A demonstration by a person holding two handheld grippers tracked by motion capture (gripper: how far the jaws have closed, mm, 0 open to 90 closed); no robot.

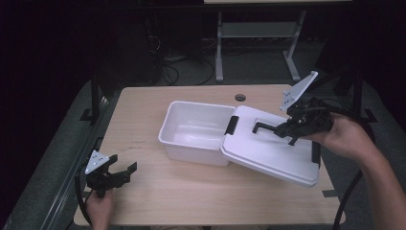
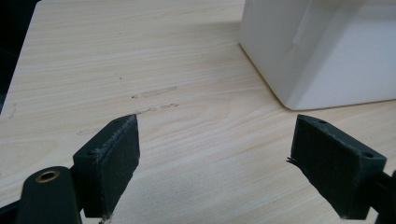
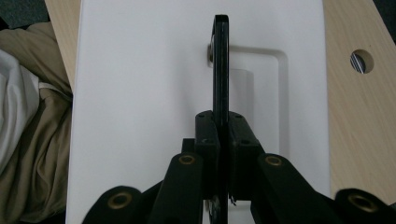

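while clamped in right tool [image 3: 219, 154] | lid handle [image 3: 220, 70] | upright on lid [image 3: 140, 93]

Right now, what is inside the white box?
The white box looks empty: bare white floor and walls show. The lid, held by its black handle in the right gripper, leans on one edge, covering nothing inside.

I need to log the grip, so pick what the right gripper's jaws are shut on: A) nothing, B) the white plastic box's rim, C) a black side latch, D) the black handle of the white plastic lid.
D: in the right gripper view the right gripper pinches the lid's thin black handle above the white plastic lid.
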